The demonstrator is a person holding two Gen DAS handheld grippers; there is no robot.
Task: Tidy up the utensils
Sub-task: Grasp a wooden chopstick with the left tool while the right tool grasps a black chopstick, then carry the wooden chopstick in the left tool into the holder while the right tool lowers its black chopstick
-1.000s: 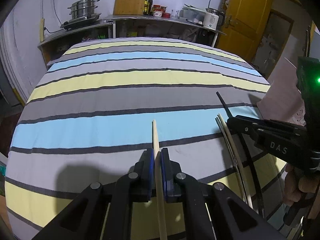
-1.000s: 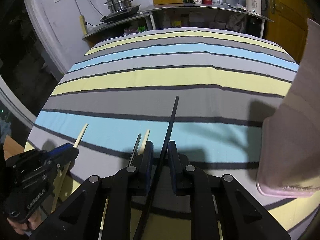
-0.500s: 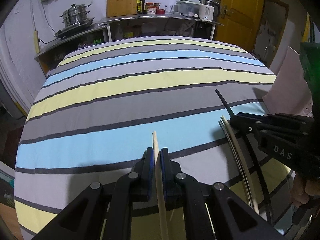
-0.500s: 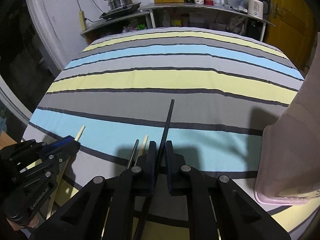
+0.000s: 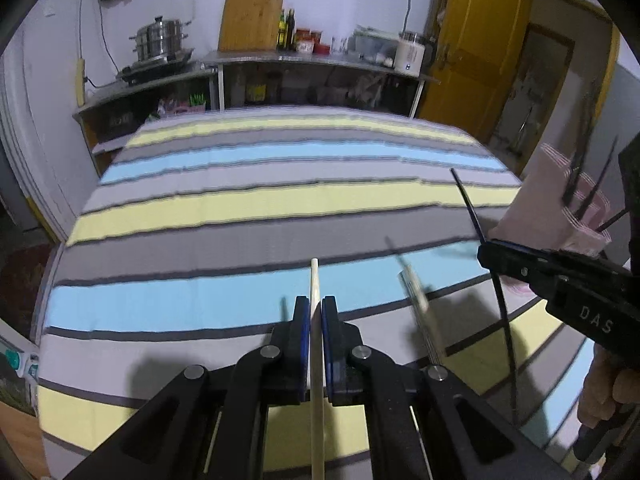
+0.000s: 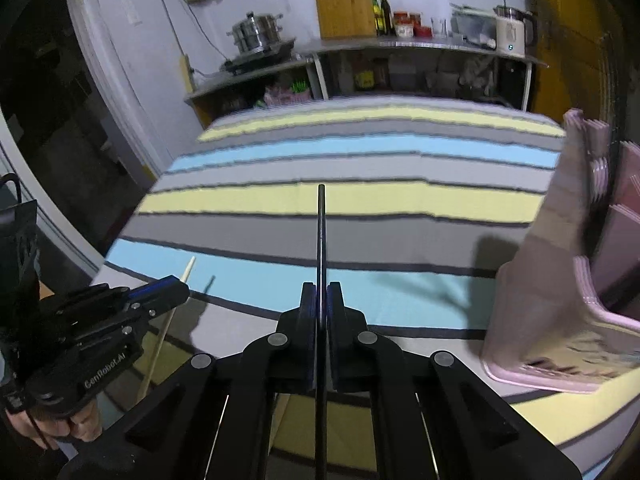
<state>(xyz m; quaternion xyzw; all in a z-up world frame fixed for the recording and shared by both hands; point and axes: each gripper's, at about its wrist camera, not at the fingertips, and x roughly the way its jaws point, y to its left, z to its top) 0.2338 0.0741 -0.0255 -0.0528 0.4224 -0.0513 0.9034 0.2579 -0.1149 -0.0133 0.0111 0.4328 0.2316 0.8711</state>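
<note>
1. Left gripper (image 5: 315, 308): jaws closed tight on a pale wooden chopstick (image 5: 314, 280). The stick runs straight out between the blue pads; its tip pokes past them over the light-blue stripe of the striped cloth (image 5: 240, 208).
2. Right gripper (image 6: 321, 296): jaws clamped on a black chopstick (image 6: 321, 224). The stick lies along the gripper's axis, with its tip over the yellow stripe.
3. Left view also shows the right gripper from the side at the right edge, the black chopstick crossing its jaws at a steep slant, with a hand (image 5: 604, 392) on the handle below.
4. Right view shows the left gripper low at the left edge, the wooden stick's tip sticking out beyond it, with fingers (image 6: 80, 428) wrapped round the grip.
5. Loose chopsticks (image 5: 416, 292) lie on the cloth between the two grippers, blurred. Count unclear; one looks pale.
6. Pink utensil holder (image 6: 540, 280) stands on the cloth at the right, just beside the right gripper. Dark sticks (image 5: 576, 176) already stand in it; which compartment, can't tell.
7. Background: a metal shelf counter with a steamer pot (image 5: 160, 38), a wooden cutting board (image 5: 250, 16), bottles, a kettle (image 6: 512, 32). Yellow door (image 5: 476, 48) at right.
</note>
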